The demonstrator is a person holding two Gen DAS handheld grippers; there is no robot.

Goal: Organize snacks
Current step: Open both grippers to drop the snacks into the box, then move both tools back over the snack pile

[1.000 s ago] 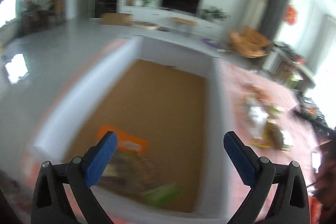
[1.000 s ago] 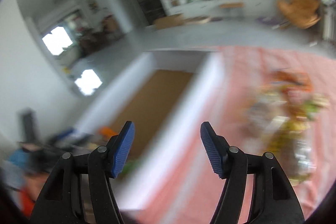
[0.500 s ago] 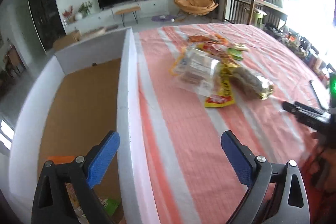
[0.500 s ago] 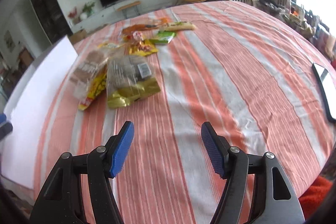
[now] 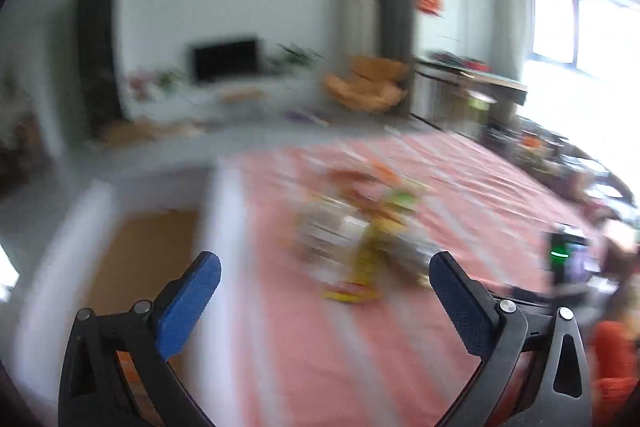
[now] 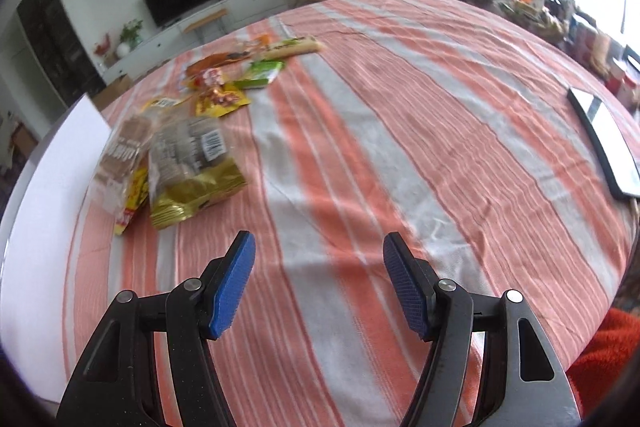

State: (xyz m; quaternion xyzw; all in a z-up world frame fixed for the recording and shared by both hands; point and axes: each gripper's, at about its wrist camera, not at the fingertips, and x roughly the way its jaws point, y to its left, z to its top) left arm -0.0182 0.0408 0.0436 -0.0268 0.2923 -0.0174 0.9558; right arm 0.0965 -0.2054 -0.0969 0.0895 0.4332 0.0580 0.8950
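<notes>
A pile of snack packets lies on the orange-and-grey striped tablecloth (image 6: 400, 147): a clear and gold packet (image 6: 192, 171), a clear bag of brown biscuits (image 6: 120, 155), a yellow packet (image 6: 220, 99), a green packet (image 6: 260, 73) and a long bar (image 6: 292, 47). The pile is blurred in the left wrist view (image 5: 360, 227). A white-walled box (image 5: 218, 227) with a brown floor stands left of the pile; its wall shows in the right wrist view (image 6: 48, 187). My left gripper (image 5: 324, 299) is open and empty above the box's right wall. My right gripper (image 6: 318, 283) is open and empty over bare cloth, right of the pile.
A dark tablet (image 6: 604, 143) lies at the table's right edge. An orange packet (image 5: 128, 359) shows in the box's near corner behind my left finger. A dark device with a green light (image 5: 564, 255) is at the right. Living-room furniture lies beyond.
Both grippers swung from over the box to the right, toward the table. The left view has tilted up since half a second ago and is motion-blurred. Both stay open and empty.
</notes>
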